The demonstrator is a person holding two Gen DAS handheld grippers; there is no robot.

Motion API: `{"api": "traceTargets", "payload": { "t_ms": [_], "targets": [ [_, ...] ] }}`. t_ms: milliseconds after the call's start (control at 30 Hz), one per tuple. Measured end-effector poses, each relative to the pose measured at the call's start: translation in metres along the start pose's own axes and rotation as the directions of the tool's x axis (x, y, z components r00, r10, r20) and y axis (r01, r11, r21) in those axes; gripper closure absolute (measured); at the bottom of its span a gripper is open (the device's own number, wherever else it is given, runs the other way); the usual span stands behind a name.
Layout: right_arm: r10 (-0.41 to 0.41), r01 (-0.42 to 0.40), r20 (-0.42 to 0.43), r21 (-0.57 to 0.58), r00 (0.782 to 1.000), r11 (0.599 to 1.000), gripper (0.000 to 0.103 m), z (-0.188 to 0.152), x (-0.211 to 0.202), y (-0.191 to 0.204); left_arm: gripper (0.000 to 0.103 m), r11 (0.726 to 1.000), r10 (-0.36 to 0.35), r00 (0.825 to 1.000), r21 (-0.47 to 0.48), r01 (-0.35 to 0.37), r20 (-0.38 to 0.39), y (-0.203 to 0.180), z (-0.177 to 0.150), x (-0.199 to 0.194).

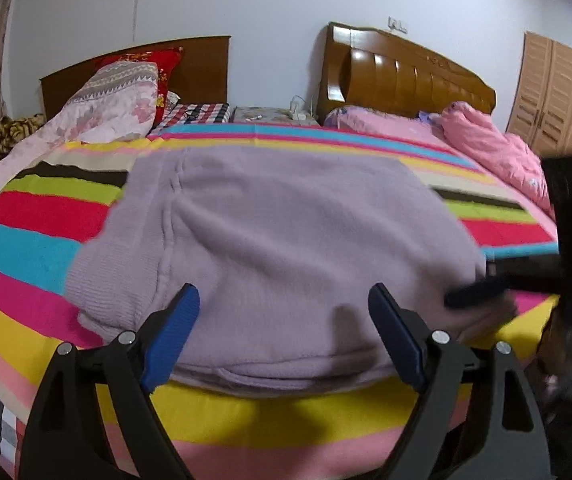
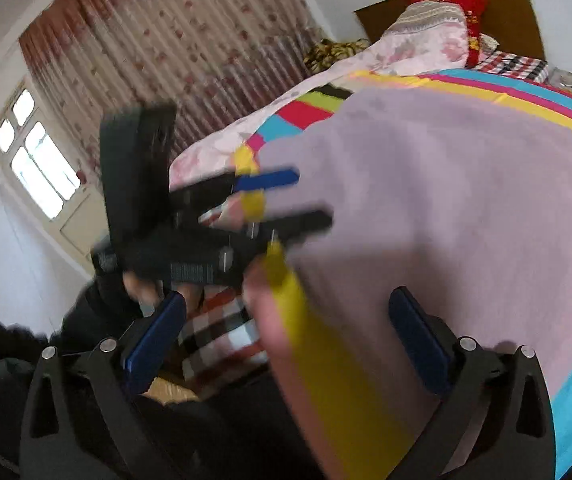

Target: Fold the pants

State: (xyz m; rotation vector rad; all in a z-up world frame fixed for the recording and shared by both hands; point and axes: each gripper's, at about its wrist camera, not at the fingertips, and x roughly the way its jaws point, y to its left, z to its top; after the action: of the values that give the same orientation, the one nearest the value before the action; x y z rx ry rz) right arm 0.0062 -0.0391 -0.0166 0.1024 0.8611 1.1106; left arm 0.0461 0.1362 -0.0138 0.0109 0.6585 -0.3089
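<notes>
Pants [image 1: 269,248]: lilac knit, lying as a broad, roughly squared slab directly ahead of the left gripper [image 1: 283,312], near edge between and just beyond its blue pads [image 1: 173,332].

Left gripper: jaws wide apart, holding nothing, poised low over the near hem.

Right gripper [image 2: 286,332]: jaws likewise spread, empty; seen from the left wrist as a blurred dark finger at the garment's right corner [image 1: 474,296]. Contact with the cloth not determinable through motion blur. From the right wrist, left gripper visible ahead and to the left [image 2: 281,200], jaws parted, at the garment's edge.

Beneath: striped bedcover [image 1: 37,240], extending outward on all sides. Farther ahead: pink quilt [image 1: 494,148], wooden headboard [image 1: 406,76].

Progress, by judgement: garment appears already doubled into a compact panel, seam line showing left of centre; probably one more fold, or a final smoothing, left.
</notes>
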Motion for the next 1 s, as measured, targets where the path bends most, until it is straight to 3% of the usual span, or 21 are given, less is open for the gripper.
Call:
{"api": "traceTargets", "payload": {
  "t_ms": [100,167,233,267,333,367,433,500,567,633,667,767,900,1000],
  "targets": [
    [0.002,-0.002,0.009,-0.009,1.0,1.0,0.004,0.001,-0.006,-0.001,0.015,0.999,0.045,0.998,0.017,-0.046,0.037,-0.005,0.029,-0.005],
    [-0.028,0.028,0.004,0.017,1.0,0.999,0.004,-0.003,-0.003,-0.009,0.012,0.99,0.137,0.991,0.045,-0.137,0.015,-0.008,0.051,0.008],
    [-0.028,0.028,0.021,0.021,0.999,0.999,0.004,-0.005,-0.005,-0.011,0.012,0.963,0.263,0.963,0.071,-0.259,-0.053,-0.005,0.059,0.028],
    [-0.038,0.038,0.023,0.024,0.999,0.999,0.004,-0.006,-0.006,-0.011,0.012,0.939,0.341,0.934,0.083,-0.333,-0.11,0.002,0.056,0.043],
    [-0.048,0.047,0.031,0.032,0.998,0.998,0.004,-0.006,-0.006,-0.012,0.011,0.922,0.386,0.907,0.067,-0.38,-0.168,0.019,0.038,0.053],
    [-0.049,0.047,0.039,0.042,0.998,0.998,0.004,-0.006,-0.01,-0.012,0.01,0.934,0.354,0.92,0.021,-0.356,-0.171,0.028,0.03,0.05],
    [-0.062,0.057,0.066,0.071,0.996,0.996,0.004,-0.005,-0.015,-0.015,0.011,0.958,0.235,0.962,-0.137,-0.254,-0.14,0.051,0.013,0.034],
    [-0.081,0.074,0.087,0.086,0.993,0.994,0.004,-0.003,-0.019,-0.015,0.011,0.966,0.19,0.98,-0.167,-0.197,-0.057,0.059,0.005,0.014],
    [-0.123,0.115,0.115,0.072,0.986,0.991,0.004,0.001,-0.023,-0.009,0.011,0.96,0.165,0.986,-0.232,-0.159,0.009,0.07,0.001,-0.006],
    [-0.163,0.155,0.142,0.062,0.976,0.986,0.004,0.002,-0.026,-0.004,0.011,0.945,0.181,0.983,-0.283,-0.164,0.034,0.079,0.0,-0.014],
    [-0.178,0.171,0.145,0.059,0.973,0.983,0.004,0.001,-0.025,-0.003,0.012,0.936,0.221,0.975,-0.284,-0.209,0.009,0.083,-0.001,-0.013],
    [-0.236,0.23,0.073,0.077,0.969,0.97,0.004,-0.006,-0.013,-0.014,0.01,0.94,0.244,0.968,-0.235,-0.249,-0.051,0.084,-0.008,0.002],
    [-0.231,0.227,0.086,0.053,0.969,0.972,0.005,-0.019,-0.015,-0.018,0.006,0.928,0.222,0.972,-0.29,-0.236,-0.082,0.095,-0.013,0.008],
    [-0.227,0.223,0.087,0.061,0.97,0.973,0.005,-0.018,-0.016,-0.021,0.005,0.927,0.275,0.958,-0.242,-0.286,-0.079,0.089,-0.014,0.007]
  ]
}}
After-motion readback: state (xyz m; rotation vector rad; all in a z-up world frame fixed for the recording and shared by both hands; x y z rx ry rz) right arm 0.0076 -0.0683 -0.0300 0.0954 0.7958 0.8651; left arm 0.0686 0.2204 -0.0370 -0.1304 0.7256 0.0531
